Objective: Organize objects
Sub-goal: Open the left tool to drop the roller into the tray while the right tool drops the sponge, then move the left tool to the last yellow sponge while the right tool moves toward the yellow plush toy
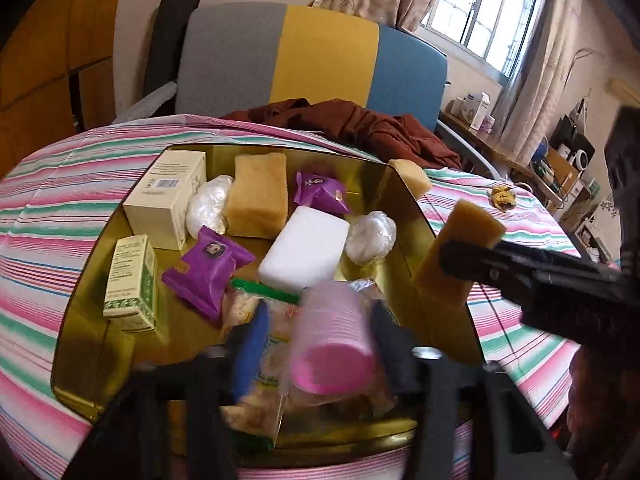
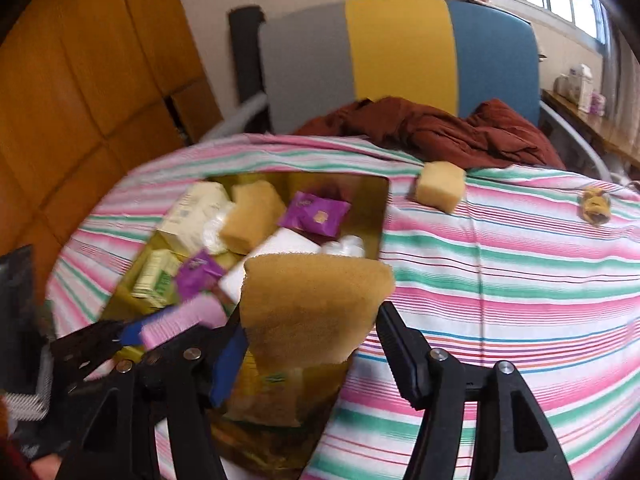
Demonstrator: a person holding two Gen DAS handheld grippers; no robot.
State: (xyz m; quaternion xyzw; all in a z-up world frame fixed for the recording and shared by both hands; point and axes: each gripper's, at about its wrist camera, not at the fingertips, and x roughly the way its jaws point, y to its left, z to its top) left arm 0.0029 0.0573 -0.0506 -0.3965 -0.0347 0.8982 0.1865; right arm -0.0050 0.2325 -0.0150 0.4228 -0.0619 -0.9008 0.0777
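The left tool (image 1: 320, 356) stands over the near end of the gold tin (image 1: 404, 204), jaws parted; the blurred pink cup (image 1: 332, 340) sits between them, seemingly let go, above the snack packets. The right tool (image 2: 316, 344) carries a tan sponge (image 2: 316, 304) between its jaws, just over the tin's right rim, long axis upright; its grip looks loose. The tin lies left of this sponge. Another sponge (image 2: 440, 186) waits on the striped surface (image 2: 500, 280), nearer the right tool.
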